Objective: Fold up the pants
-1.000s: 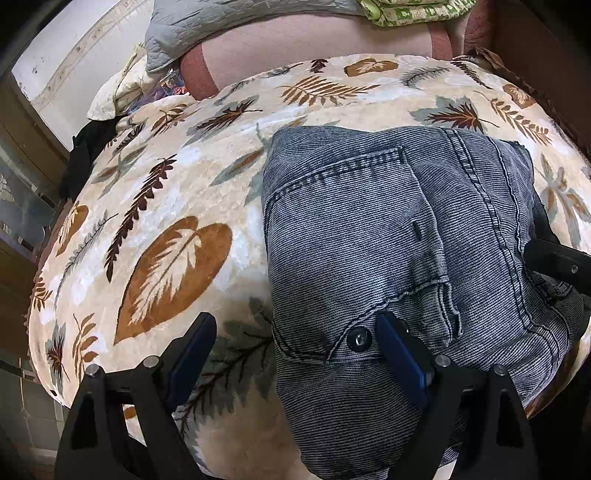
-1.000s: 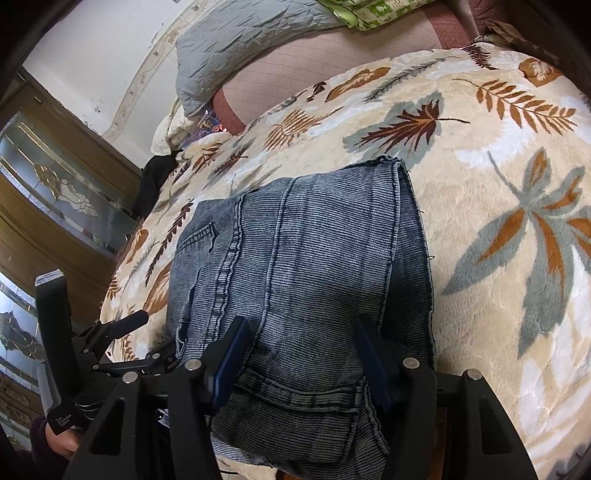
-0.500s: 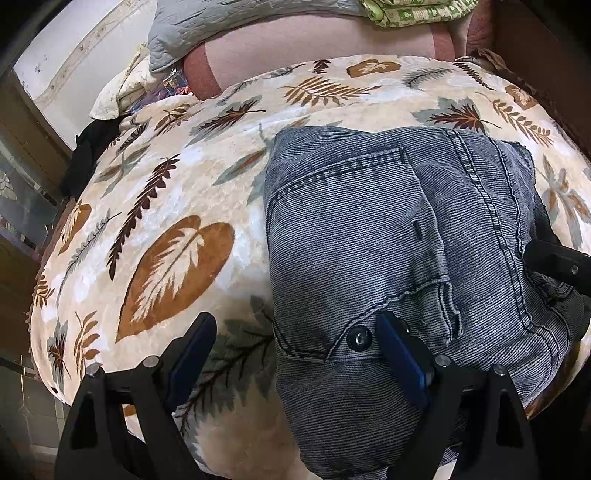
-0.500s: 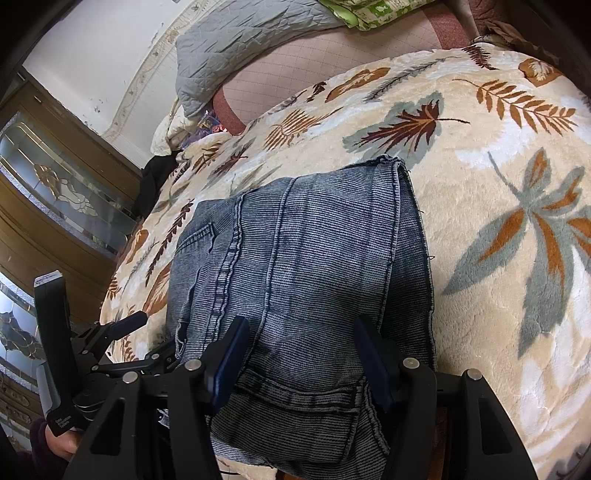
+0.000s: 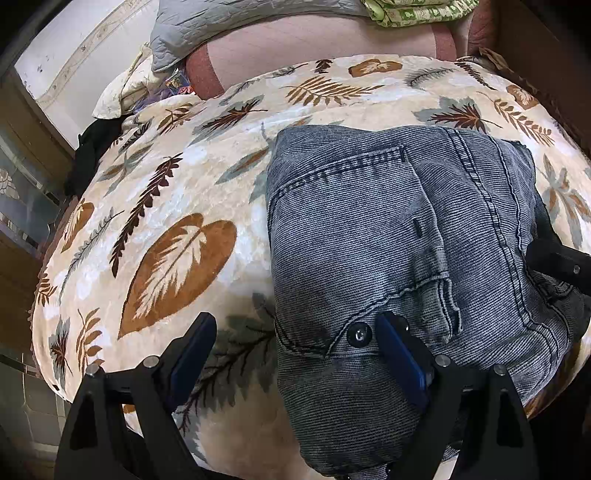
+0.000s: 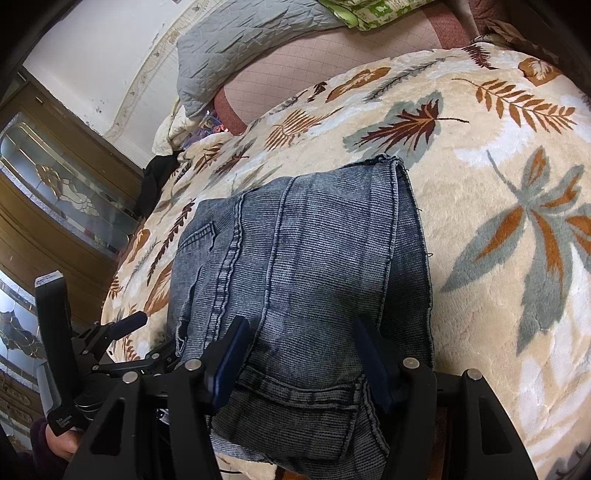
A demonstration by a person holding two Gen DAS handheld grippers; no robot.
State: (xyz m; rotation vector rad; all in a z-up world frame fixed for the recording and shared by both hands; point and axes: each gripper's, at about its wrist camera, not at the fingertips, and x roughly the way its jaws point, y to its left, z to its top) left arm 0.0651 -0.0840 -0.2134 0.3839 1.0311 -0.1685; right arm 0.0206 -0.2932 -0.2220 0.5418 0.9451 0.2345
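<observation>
Folded pants [image 5: 399,236] lie on the blanket [image 5: 177,206], pillows [image 5: 236,18] behind.

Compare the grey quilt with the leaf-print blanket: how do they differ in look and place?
1. The grey quilt is one plain colour with stitched quilting; the leaf-print blanket is cream with brown and grey leaves.
2. The quilt lies bunched at the far end by the wall; the blanket lies spread out in front.
3. The blanket carries the folded jeans; the quilt does not.
Both are soft bedding.

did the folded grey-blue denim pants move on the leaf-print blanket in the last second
No. The folded grey-blue denim pants lie in the same spot against the big brown leaf on the leaf-print blanket; its far edge matches too.
</observation>
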